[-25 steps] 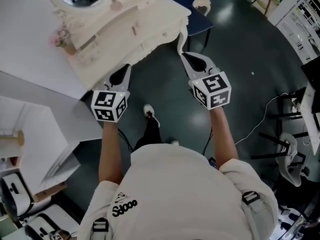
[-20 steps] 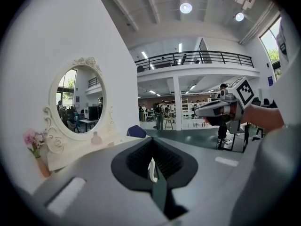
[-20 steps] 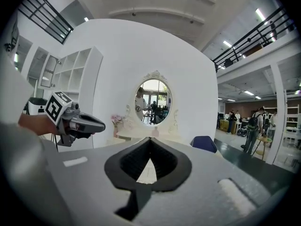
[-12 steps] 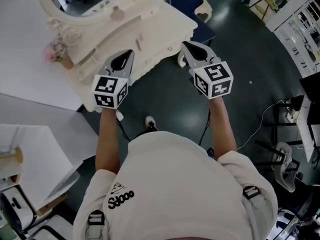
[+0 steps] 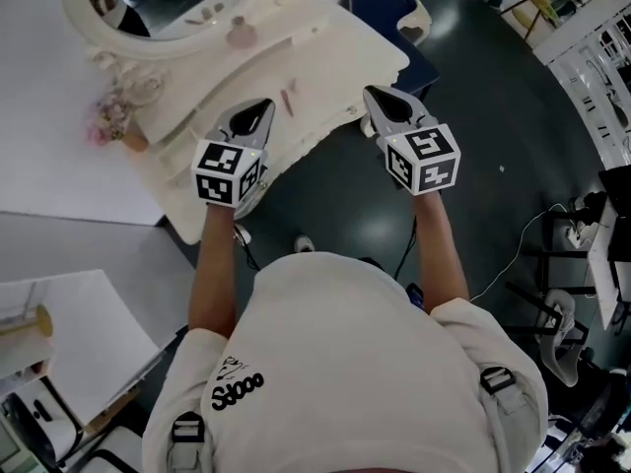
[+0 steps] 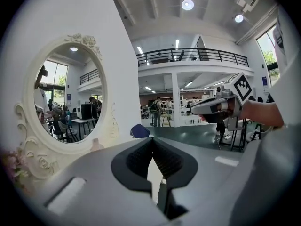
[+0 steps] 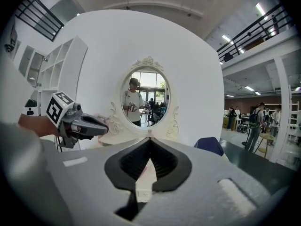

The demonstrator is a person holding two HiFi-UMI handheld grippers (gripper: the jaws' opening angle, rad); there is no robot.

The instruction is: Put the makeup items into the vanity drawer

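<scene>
Vanity (image 5: 335, 57) has drawn nearer; its pink stick (image 5: 288, 100) lies diagonally.

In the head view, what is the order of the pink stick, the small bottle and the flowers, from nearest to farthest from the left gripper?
1. The pink stick, just right of the left gripper, on the vanity top.
2. The small bottle, farther back on the vanity.
3. The flowers, far left, at the vanity's left end.
</scene>
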